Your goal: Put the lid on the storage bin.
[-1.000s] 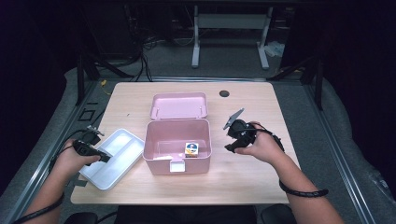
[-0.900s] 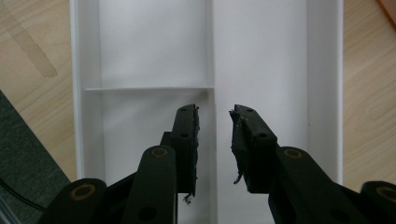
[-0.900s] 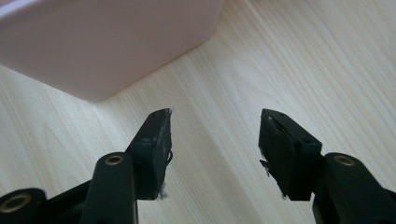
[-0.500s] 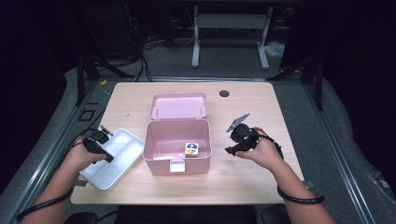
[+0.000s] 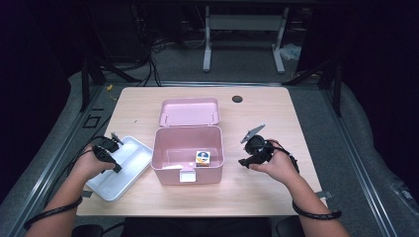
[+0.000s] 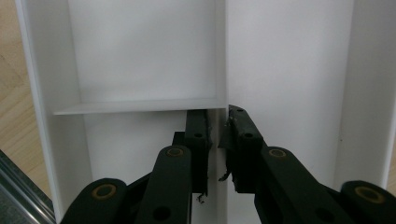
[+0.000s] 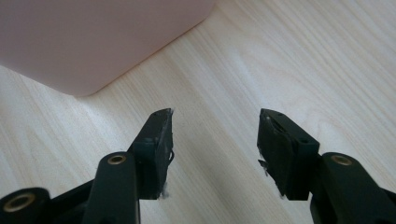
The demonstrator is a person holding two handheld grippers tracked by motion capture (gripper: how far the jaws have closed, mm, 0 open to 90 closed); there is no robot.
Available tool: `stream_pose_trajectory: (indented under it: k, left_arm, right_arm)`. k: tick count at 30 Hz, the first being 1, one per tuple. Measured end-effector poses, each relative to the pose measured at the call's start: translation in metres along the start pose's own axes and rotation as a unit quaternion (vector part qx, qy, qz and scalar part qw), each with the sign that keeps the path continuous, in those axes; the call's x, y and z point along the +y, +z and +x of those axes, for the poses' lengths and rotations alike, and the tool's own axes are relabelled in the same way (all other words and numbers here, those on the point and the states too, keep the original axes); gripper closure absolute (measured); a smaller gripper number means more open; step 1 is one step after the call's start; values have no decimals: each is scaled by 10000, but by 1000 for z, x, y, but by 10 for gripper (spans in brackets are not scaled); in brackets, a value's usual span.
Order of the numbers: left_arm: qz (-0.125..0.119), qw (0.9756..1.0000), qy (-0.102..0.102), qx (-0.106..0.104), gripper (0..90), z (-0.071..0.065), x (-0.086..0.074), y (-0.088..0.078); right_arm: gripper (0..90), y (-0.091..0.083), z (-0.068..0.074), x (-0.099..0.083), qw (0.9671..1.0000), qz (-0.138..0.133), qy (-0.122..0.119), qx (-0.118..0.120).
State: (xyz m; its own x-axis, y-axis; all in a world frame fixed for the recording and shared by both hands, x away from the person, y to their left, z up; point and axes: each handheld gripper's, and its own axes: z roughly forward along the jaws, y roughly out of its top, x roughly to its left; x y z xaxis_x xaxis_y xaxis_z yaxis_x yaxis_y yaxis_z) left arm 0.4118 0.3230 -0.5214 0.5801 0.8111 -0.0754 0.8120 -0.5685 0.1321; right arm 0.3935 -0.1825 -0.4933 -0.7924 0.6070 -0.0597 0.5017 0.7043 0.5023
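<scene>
Cube (image 5: 202,157) inside pink box (image 5: 168,148)

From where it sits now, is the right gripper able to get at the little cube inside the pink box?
Probably yes. The right gripper is open with nothing between its jaws, beside the pink box. The lid is folded back, so the cube lies exposed near that wall; it must lift over the rim.

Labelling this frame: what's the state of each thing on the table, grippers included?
Pink box: open, lid tipped back.
Cube: inside the box, lying loose.
White divided tray: on the table, left of the box.
Left gripper: shut on the tray's divider.
Right gripper: open, nothing between the jaws, above the table.
</scene>
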Motion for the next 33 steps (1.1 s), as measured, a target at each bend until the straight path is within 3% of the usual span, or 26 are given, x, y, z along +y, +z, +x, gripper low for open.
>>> stream_pose_trajectory:
  k: [8,19,27,33]
  left_arm:
    - [134,9999,19,-49,868,-1,4,5]
    - [347,9994,16,-39,885,0,8,5]
    - [487,9986,82,-167,893,4,9,-8]
    - [352,9990,157,-240,893,4,8,-28]
  right_arm:
    - [452,5,2,-3,10000,-25,34,14]
    - [456,7,1,-11,9995,-214,245,35]
    - [456,11,6,-13,9991,-280,305,80]
    - [455,8,9,-15,9986,-375,364,95]
